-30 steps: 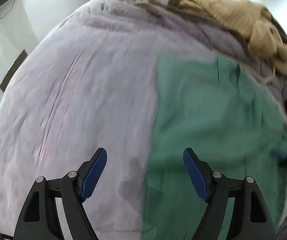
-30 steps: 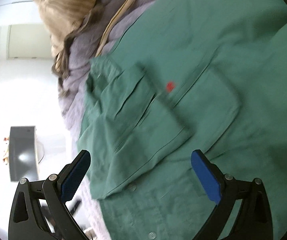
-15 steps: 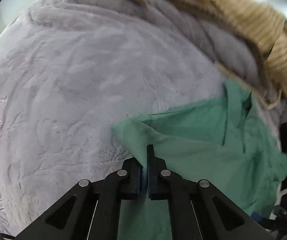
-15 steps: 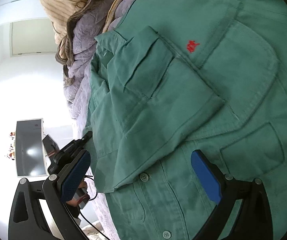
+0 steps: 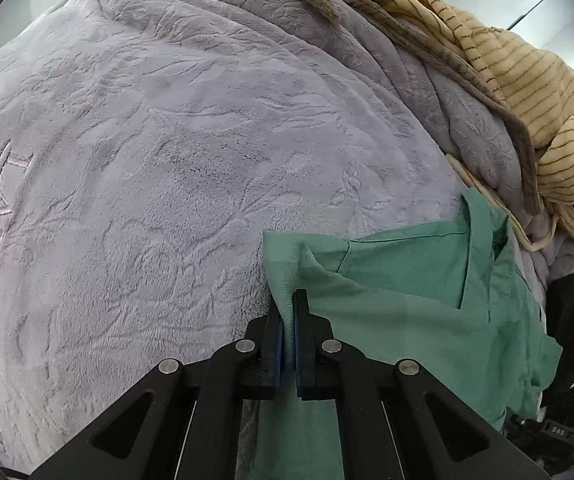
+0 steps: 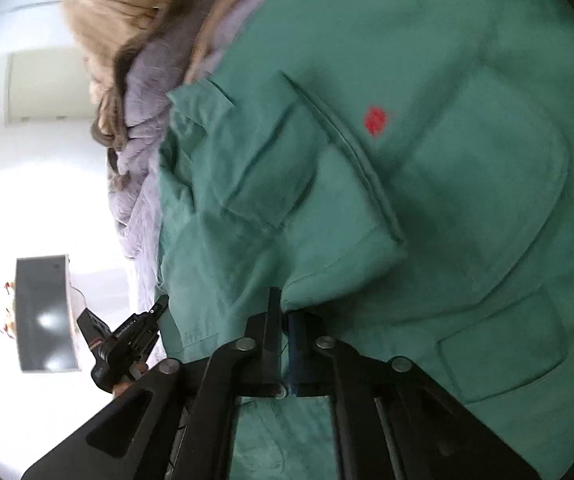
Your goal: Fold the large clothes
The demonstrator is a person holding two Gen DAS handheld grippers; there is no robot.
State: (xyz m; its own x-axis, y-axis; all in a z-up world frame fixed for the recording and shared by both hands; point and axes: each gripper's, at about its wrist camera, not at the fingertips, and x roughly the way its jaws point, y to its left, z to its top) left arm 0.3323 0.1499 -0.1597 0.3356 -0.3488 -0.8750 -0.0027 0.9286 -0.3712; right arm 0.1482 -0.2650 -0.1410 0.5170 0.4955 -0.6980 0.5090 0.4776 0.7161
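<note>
A green shirt [image 5: 407,292] lies on a lilac plush blanket [image 5: 167,160]. My left gripper [image 5: 287,320] is shut on the shirt's edge near its corner, with a ridge of green cloth pinched between the blue pads. In the right wrist view the same shirt [image 6: 447,160] fills the frame, showing a chest pocket, a red emblem [image 6: 376,120] and a sleeve folded across the front. My right gripper [image 6: 285,320] is shut on the shirt, at the folded sleeve's lower edge.
A beige striped garment [image 5: 527,92] and a brown-edged throw are heaped at the blanket's far right. A black item [image 5: 571,320] lies at the right edge. In the right wrist view the other handheld device [image 6: 123,344] and a dark screen [image 6: 43,312] sit at the left.
My left gripper came down onto the shirt's edge and shut on it. My right gripper, open over the folded sleeve half a second ago, has shut on the cloth.
</note>
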